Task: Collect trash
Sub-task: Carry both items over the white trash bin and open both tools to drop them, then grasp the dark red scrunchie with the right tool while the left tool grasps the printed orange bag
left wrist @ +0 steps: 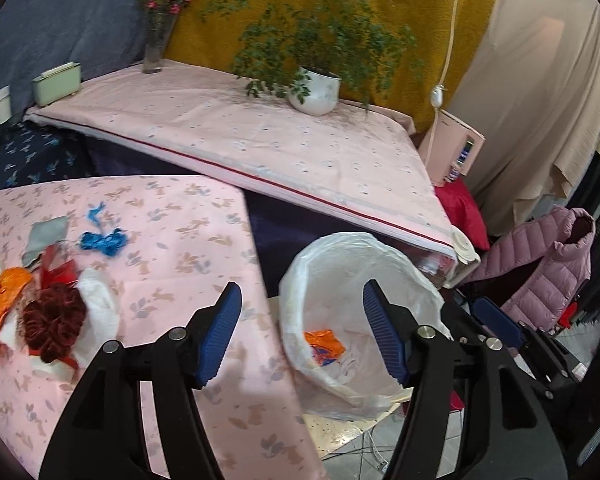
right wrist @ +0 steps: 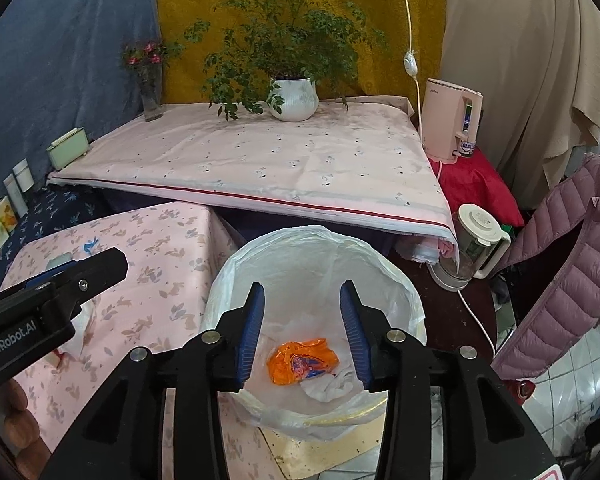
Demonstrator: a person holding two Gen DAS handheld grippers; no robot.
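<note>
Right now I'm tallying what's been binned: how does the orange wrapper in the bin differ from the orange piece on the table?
The orange wrapper lies crumpled into a wad at the bottom of the lined bin, showing a blue print; the orange piece lies stretched out long on the pink floral table, plain orange. The wrapper lies beside white tissue; the piece lies in a pile of scraps. Both are bright orange.
</note>
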